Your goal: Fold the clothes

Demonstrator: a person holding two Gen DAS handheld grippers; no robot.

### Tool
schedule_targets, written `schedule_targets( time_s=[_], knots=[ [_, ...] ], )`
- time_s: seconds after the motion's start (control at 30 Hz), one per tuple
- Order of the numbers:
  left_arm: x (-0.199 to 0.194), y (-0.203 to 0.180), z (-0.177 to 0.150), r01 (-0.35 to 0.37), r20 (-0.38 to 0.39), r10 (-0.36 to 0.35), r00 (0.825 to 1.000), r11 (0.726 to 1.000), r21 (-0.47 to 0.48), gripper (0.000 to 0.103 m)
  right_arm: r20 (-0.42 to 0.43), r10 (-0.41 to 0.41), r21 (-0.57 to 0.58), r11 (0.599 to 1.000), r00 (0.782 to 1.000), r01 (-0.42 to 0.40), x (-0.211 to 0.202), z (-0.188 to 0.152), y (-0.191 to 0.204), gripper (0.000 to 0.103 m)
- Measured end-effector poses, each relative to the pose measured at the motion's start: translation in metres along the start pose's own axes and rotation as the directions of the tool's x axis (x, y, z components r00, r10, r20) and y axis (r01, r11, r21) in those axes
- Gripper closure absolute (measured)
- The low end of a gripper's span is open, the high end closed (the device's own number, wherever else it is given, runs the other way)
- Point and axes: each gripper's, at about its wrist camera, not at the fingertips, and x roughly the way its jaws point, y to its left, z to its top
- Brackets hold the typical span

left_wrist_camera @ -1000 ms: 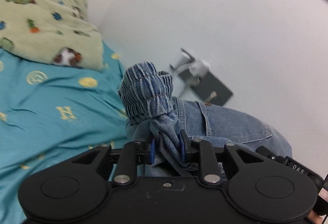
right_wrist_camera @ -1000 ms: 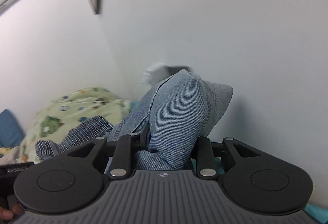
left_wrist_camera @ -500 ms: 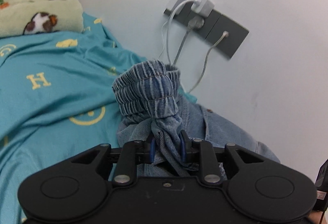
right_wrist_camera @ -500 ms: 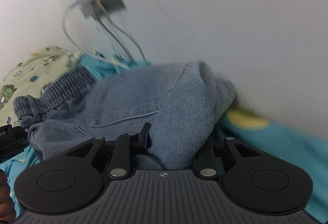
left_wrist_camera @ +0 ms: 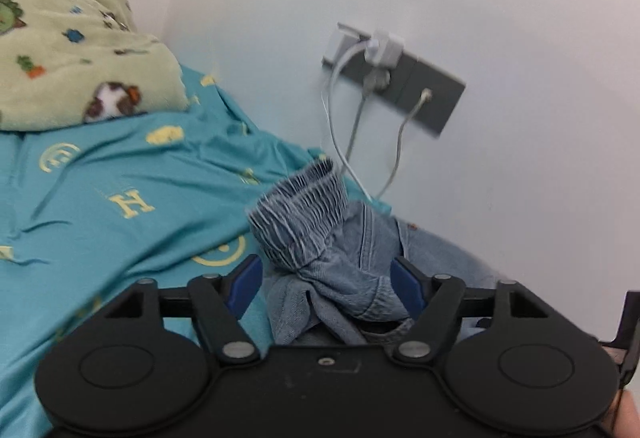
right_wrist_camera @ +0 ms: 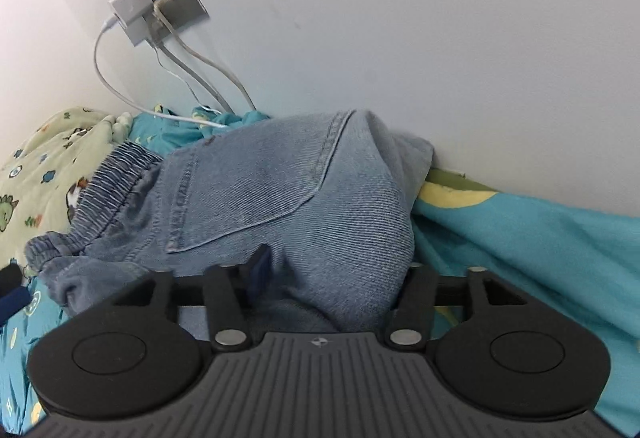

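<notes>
A pair of light-blue jeans (left_wrist_camera: 360, 238) lies bunched on the teal bed sheet (left_wrist_camera: 120, 177) against the wall. Its gathered elastic waistband (left_wrist_camera: 300, 209) sticks up in front of my left gripper (left_wrist_camera: 326, 284). That gripper's jaws are opening, and the blue pads (left_wrist_camera: 244, 286) stand clear of the denim fold between them. In the right wrist view the jeans (right_wrist_camera: 280, 189) show a back pocket. My right gripper (right_wrist_camera: 336, 274) is opening too, with a bulge of denim between its jaws. That denim hides the right finger.
A grey wall socket (left_wrist_camera: 400, 77) with a white charger and hanging cables (left_wrist_camera: 340, 141) sits just above the jeans. A green patterned fleece blanket (left_wrist_camera: 60, 69) is heaped at the left. The white wall (right_wrist_camera: 400, 37) runs close behind the jeans, and the sheet (right_wrist_camera: 540, 238) stretches to the right.
Both grippers came down to the bed with the jeans. Their jaws were clamped on denim and now stand spread apart. The jeans rest on the sheet by the wall.
</notes>
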Motion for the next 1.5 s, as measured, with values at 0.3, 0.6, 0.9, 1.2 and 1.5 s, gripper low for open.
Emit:
schedule_targets(
  time_s=[0.3, 0.6, 0.9, 1.2, 1.5],
  knots=[
    [-0.102, -0.027, 0.018, -0.104, 0.109, 0.095, 0.989, 0.991, 0.083, 0.012, 0.073, -0.007, -0.014, 1.0, 0.997, 0.008, -0.051, 0.008, 0.009, 0.027],
    [-0.195, -0.025, 0.024, -0.217, 0.216, 0.191, 0.958, 0.971, 0.103, 0.007, 0.133, 0.118, -0.144, 0.985, 0.984, -0.099, -0.101, 0.014, 0.066, 0.021],
    [-0.268, 0.029, 0.014, -0.393, 0.292, 0.36, 0.886, 0.917, 0.065, 0.004, 0.114, 0.343, -0.372, 0.885, 0.932, -0.28, -0.144, -0.004, 0.176, 0.017],
    [-0.314, 0.111, -0.019, -0.542, 0.278, 0.528, 0.802, 0.84, -0.029, 0.002, 0.022, 0.533, -0.524, 0.726, 0.846, -0.444, -0.148, -0.059, 0.286, 0.017],
    [-0.321, 0.169, -0.048, -0.646, 0.293, 0.646, 0.705, 0.755, -0.112, 0.002, -0.04, 0.651, -0.621, 0.578, 0.758, -0.53, -0.139, -0.115, 0.371, 0.017]
  ],
)
